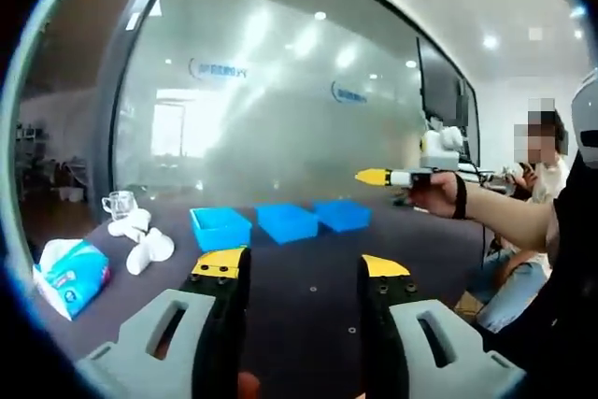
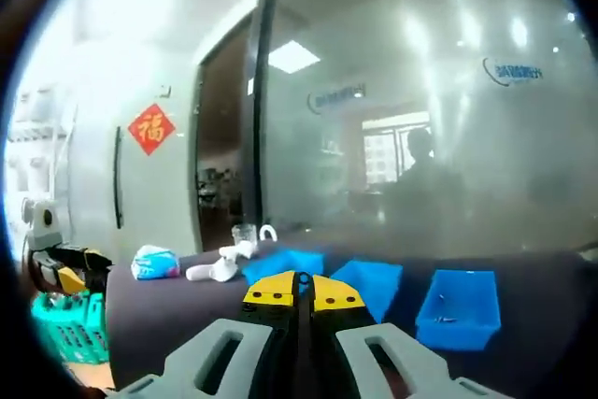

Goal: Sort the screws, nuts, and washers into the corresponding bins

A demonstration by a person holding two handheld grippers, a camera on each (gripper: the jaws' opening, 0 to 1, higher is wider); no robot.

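Three blue bins stand in a row on the dark table: left bin (image 1: 220,228), middle bin (image 1: 287,221), right bin (image 1: 342,215). A few small screws (image 1: 313,289) lie loose on the table in front of them. My left gripper (image 1: 302,266) is open and low over the table, short of the bins, with nothing between its yellow tips. My right gripper (image 1: 374,176) is raised above the table at the right in a hand, tips together. In its own view the right gripper (image 2: 301,292) is shut, with nothing visible in it, pointing toward the bins (image 2: 374,283). One bin (image 2: 458,307) holds small parts.
On the table's left end lie a tissue pack (image 1: 70,273), white objects (image 1: 140,242) and a glass cup (image 1: 120,203). A green basket (image 2: 65,338) sits beyond that end. A frosted glass wall (image 1: 280,100) stands behind. A person (image 1: 547,170) sits at the right.
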